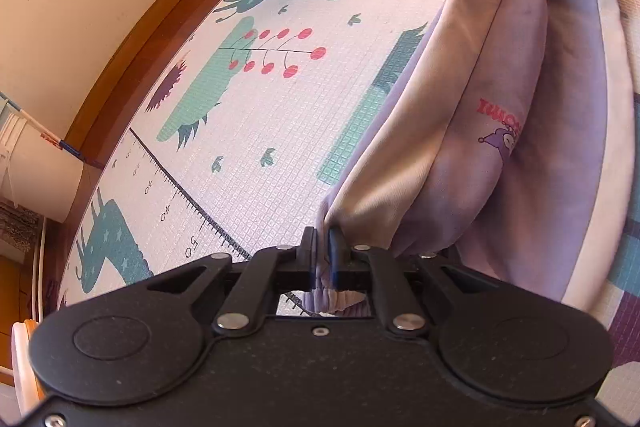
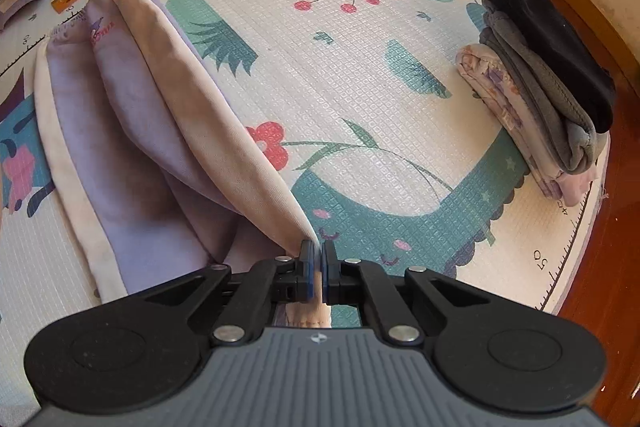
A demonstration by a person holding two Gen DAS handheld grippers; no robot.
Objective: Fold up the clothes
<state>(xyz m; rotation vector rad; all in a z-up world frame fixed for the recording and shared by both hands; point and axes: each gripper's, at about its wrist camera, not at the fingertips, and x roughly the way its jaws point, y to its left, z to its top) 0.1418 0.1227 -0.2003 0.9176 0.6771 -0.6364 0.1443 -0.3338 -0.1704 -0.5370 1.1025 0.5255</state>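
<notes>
— Lilac garment [image 1: 500, 75]: where is it held?
— One end is clamped in the left tool [image 1: 322, 247], the other is pinched in the right tool [image 2: 319, 259]; the cloth is stretched above the play mat [image 2: 360, 75].
— And further right?
— Folded clothes [image 2: 548, 95] are stacked at the mat's edge.

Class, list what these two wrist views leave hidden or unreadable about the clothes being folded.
- Left wrist view: the lilac garment's cartoon print is cut off by a fold.
- Right wrist view: the folded stack's count is unclear; layers overlap.
- Both views: the pinched hem is hidden in the jaws of the left gripper and right gripper.
</notes>
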